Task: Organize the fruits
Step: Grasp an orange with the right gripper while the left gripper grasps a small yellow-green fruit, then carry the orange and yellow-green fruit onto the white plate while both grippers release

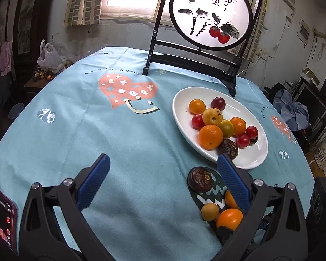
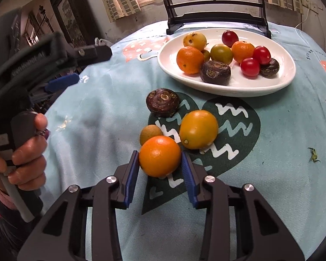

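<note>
A white oval plate (image 2: 278,80) (image 1: 250,154) holds several fruits: oranges, red and yellow tomatoes, dark water chestnuts. On the cloth in front of it lie a dark water chestnut (image 2: 162,102) (image 1: 200,178), a small brown fruit (image 2: 151,133) (image 1: 209,211), a yellow-orange fruit (image 2: 198,129) and an orange (image 2: 160,156) (image 1: 229,218). My right gripper (image 2: 160,159) has both blue pads against the orange's sides. My left gripper (image 1: 163,163) (image 2: 63,82) is open and empty above the cloth, left of the fruits.
A black-framed round painted screen (image 1: 208,15) stands behind the plate. A phone (image 1: 2,215) lies at the table's near left edge. A green fruit stem (image 2: 314,153) lies on the cloth at the right. The table carries a light blue printed cloth (image 1: 87,134).
</note>
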